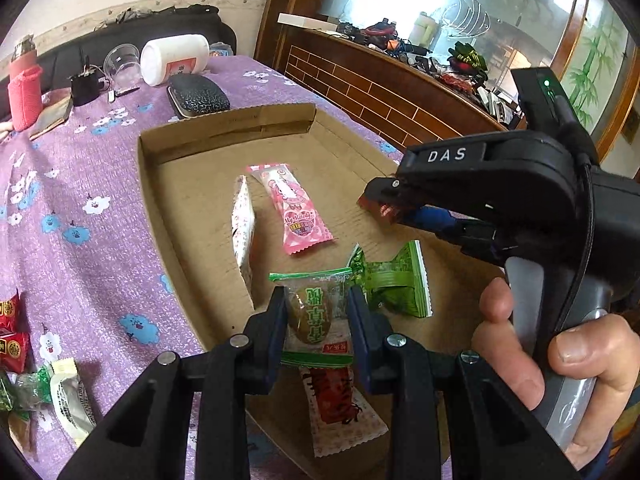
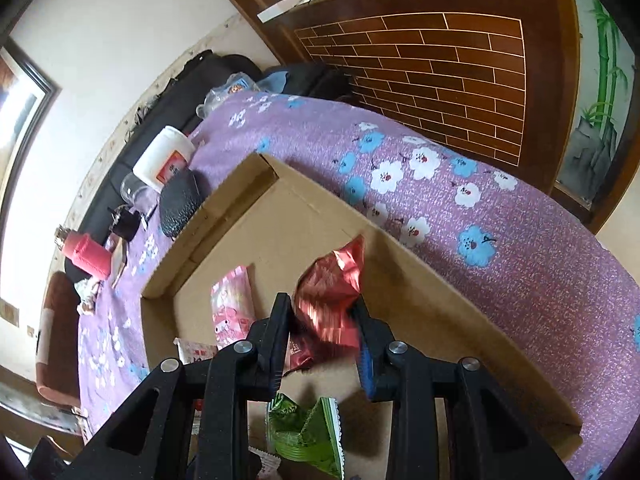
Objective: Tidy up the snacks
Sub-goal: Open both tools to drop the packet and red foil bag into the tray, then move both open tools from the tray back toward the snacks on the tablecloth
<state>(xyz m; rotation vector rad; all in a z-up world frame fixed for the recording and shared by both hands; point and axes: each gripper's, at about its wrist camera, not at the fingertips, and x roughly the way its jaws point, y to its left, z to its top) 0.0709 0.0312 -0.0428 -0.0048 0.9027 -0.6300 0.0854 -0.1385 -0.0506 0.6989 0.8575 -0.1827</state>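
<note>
A shallow cardboard tray [image 1: 224, 128] [image 2: 240, 184] lies on the purple flowered tablecloth. In it are a pink packet [image 1: 296, 212] [image 2: 234, 304], a white packet [image 1: 242, 224] on its edge, a green packet [image 1: 400, 284] [image 2: 308, 436] and a red-and-white packet [image 1: 340, 408]. My left gripper [image 1: 318, 308] is shut on a clear green-trimmed packet [image 1: 316, 320] with a brown sweet inside, low over the tray's near part. My right gripper [image 2: 324, 312] [image 1: 380, 208] is shut on a crumpled red foil packet [image 2: 328, 300], held over the tray's right side.
Loose snacks [image 1: 16, 344] lie on the cloth left of the tray. Behind it are a black case [image 1: 198, 96], a white jar [image 1: 174, 58], a clear cup [image 1: 122, 64] and a pink bottle [image 1: 24, 92]. A wooden counter [image 1: 380, 92] borders the right. A hand [image 1: 560, 360] grips the right handle.
</note>
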